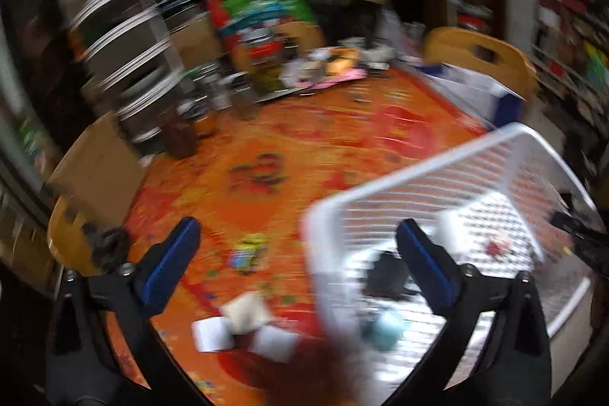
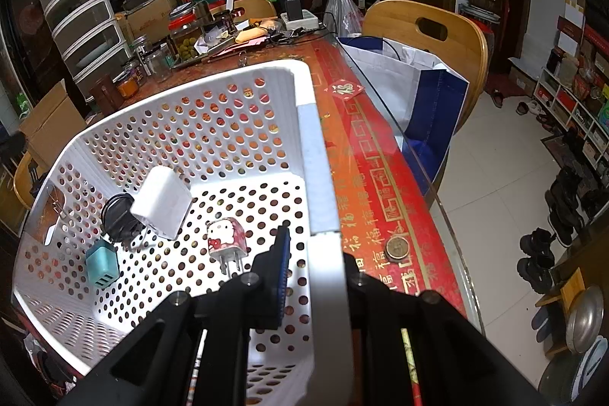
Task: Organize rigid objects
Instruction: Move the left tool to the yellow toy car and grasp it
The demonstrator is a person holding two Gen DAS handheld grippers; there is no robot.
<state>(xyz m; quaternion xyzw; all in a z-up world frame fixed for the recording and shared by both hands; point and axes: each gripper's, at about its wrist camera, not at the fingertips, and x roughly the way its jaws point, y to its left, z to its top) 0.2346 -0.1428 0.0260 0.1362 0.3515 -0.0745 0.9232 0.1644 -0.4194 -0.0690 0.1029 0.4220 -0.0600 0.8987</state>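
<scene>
Cluttered desk [image 1: 304, 139]: right tool [image 2: 316, 253] pinches the basket [image 2: 312, 147] rim; left tool [image 1: 297, 250] spread, empty. Slip could spill chargers.

Cluttered room — wooden chair [image 2: 426, 33], pale tiled floor [image 2: 491, 185], perhaps shelving [image 2: 571, 90] right.

Left gripper [image 1: 297, 253]: jaws spread wide, blue pads facing each other, nothing between them, tilted downward; view heavily motion-blurred. Right gripper [image 2: 318, 253]: jaws clamped tight on the white basket wall [image 2: 323, 200], one finger inside, one outside, angled downward; view sharp.
</scene>
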